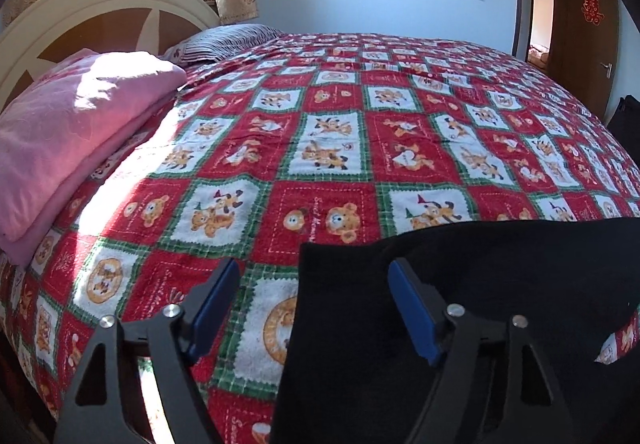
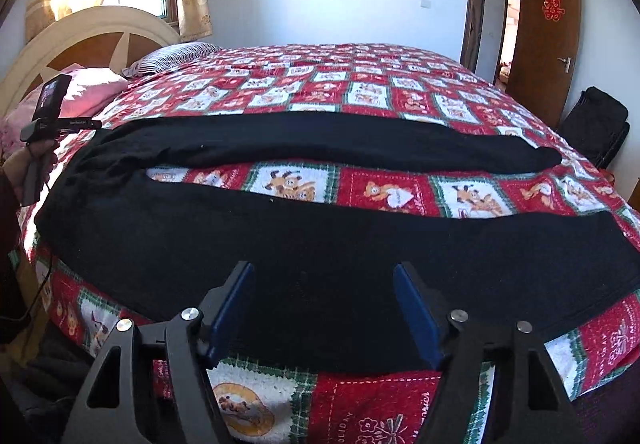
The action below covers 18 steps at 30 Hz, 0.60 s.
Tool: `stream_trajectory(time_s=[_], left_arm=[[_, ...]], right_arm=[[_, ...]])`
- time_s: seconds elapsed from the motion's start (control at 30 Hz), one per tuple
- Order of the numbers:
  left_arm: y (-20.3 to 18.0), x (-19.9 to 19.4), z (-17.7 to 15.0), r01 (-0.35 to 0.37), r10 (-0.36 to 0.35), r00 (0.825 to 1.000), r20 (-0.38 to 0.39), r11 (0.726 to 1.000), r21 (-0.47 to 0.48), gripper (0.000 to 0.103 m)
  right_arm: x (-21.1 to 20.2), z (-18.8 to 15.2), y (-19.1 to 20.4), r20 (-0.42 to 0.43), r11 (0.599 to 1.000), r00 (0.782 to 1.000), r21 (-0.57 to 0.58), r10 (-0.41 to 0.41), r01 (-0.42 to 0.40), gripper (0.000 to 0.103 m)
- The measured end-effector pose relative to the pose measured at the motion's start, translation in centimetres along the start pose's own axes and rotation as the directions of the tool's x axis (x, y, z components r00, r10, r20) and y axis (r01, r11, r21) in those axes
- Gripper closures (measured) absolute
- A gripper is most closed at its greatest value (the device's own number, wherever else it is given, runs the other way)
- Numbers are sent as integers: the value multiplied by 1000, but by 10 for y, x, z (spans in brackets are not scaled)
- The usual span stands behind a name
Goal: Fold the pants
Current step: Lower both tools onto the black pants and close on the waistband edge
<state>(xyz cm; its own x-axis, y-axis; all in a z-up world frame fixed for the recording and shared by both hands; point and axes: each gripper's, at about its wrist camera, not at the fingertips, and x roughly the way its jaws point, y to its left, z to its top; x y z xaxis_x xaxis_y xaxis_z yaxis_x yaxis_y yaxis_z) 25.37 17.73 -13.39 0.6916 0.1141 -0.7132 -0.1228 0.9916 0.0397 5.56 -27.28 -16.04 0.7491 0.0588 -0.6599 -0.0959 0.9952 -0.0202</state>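
Black pants (image 2: 304, 240) lie spread across the red checked bedspread (image 2: 360, 92), waist at the left and both legs running right with a strip of bedspread between them. My right gripper (image 2: 323, 268) hovers open over the near leg, close to the bed's front edge, with nothing pinched between its blue pads (image 2: 416, 316). In the left wrist view, my left gripper (image 1: 314, 264) stands open over the waist end of the pants (image 1: 480, 304). The cloth's left edge runs between the jaws and no pad presses on it. A hand (image 2: 32, 164) holds that gripper at the far left.
A folded pink blanket (image 1: 68, 132) and a striped pillow (image 1: 224, 42) lie by the cream headboard (image 1: 100, 0) on the left. A brown door (image 2: 548, 40) stands open at the far right, with a black bag (image 2: 596, 124) beside the bed there.
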Motion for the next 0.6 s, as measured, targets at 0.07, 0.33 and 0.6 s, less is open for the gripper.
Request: stream_trajectory(time_s=[0.07,0.33,0.6], left_arm=[[6,11,3,20,-20,1000,-19,1000,-21,33],[12,42,4,81,-86,993,-75,995,-63,32],[13,48,8,153,-159,981,-108,987,-58,36]], right_arm=[[5,-1,-5,-9,1000,1000,17,-13,13,30],[20,9,-35,-38,995,996,59,-76,79,50],[28,39,-92,-63,978,990,159,-129,138,64]])
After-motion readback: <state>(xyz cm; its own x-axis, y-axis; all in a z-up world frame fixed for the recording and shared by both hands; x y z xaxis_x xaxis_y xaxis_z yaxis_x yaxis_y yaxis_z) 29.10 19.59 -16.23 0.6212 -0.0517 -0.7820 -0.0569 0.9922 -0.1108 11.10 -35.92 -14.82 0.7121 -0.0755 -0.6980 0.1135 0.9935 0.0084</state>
